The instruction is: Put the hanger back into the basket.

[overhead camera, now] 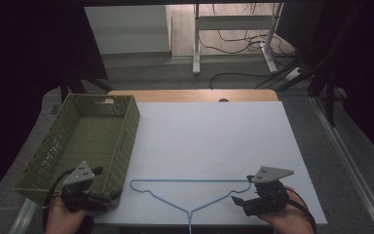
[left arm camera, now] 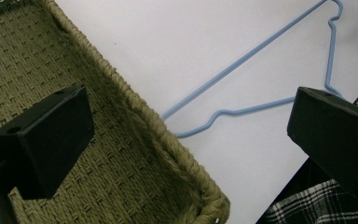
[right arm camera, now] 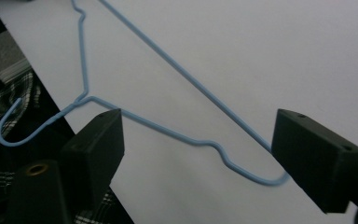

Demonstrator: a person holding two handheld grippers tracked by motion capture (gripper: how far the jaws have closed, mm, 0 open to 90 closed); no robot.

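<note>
A thin blue wire hanger [overhead camera: 185,191] lies flat on the white tabletop [overhead camera: 214,141], near its front edge, at about 6 o'clock in the high view, and its hook reaches over that edge. To the left of it, at about 9 o'clock, stands a green woven basket [overhead camera: 126,117]; the left shoulder of the hanger lies just beside the basket's wall. The right gripper [overhead camera: 241,201] is at about 4 o'clock, held by the right hand [overhead camera: 285,214], and it points to the left, toward the right shoulder of the hanger. In the right gripper view its jaws stand apart and the bent right end of the hanger [right arm camera: 242,170] is between them; the wire comes close to the far jaw, but whether it touches I cannot tell. It is released, the pads do not press on the wire. The left gripper [overhead camera: 108,197] is at about 7 o'clock, over the near corner of the basket. In the left gripper view its jaws are wide apart, one over the basket's woven floor [left arm camera: 121,172] and one over the tabletop's edge, and nothing is held between them.
</note>
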